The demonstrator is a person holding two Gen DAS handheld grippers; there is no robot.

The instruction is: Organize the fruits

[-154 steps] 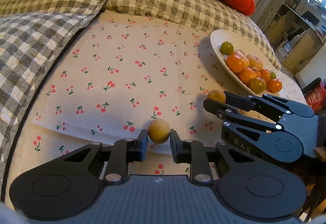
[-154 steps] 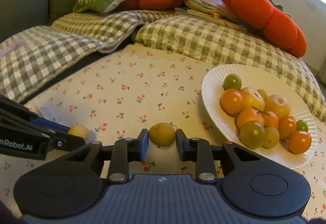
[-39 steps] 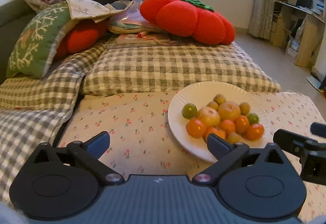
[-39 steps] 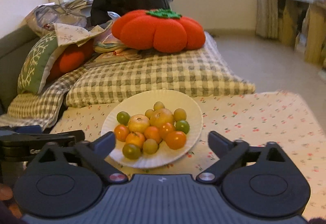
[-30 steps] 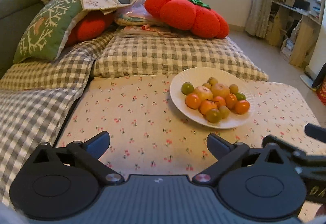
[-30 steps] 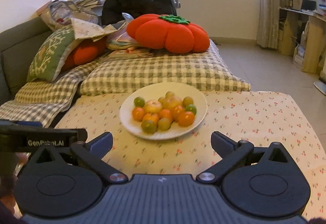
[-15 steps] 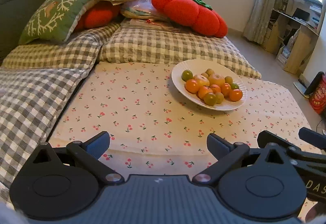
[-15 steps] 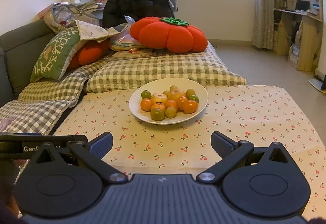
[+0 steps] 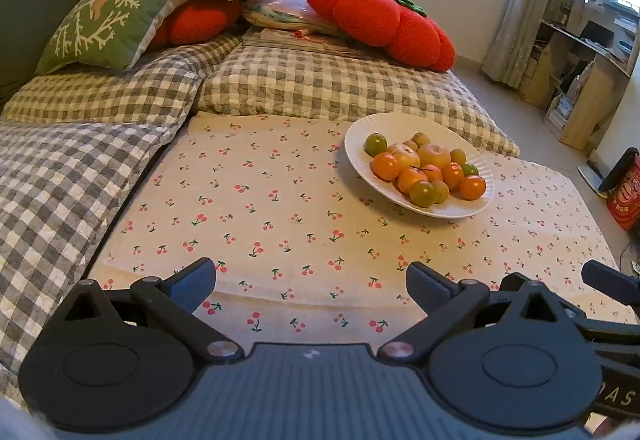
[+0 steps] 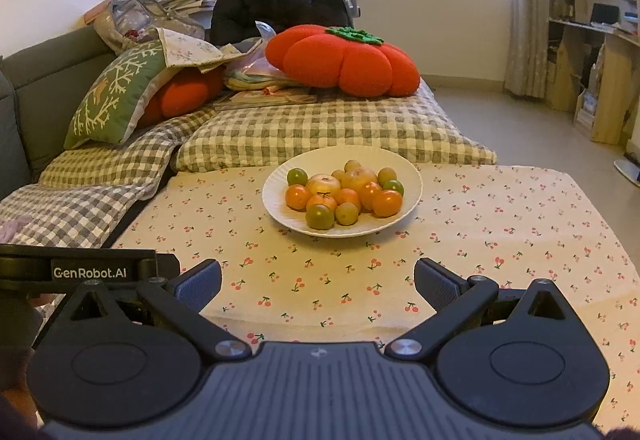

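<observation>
I hold both tools back from the work, low over the near edge of the table (image 10: 500, 224) with its cherry-print cloth. The left gripper (image 9: 312, 286) has its jaws spread wide and empty; the right gripper (image 10: 318, 282) likewise stands wide, gripping nothing. The fruits (image 10: 344, 196) lie heaped together on the white plate (image 10: 408, 172), which sits toward the far side of the cloth, just short of the checked cushion (image 10: 320, 132).

None lies loose on the cloth that I can see, so I judge the sorting about done.

The fruits look small, round, light and smooth-skinned: apt to roll, and the soft ones likely to bruise under a hard squeeze. I would take any one across its middle, gently, from the top of the pile. The plate looks thin and shallow, so a nudge at its rim could tip it or spill the heap.

Open cloth lies all around the plate; the table's right edge drops to the floor, and cushions crowd the left.
</observation>
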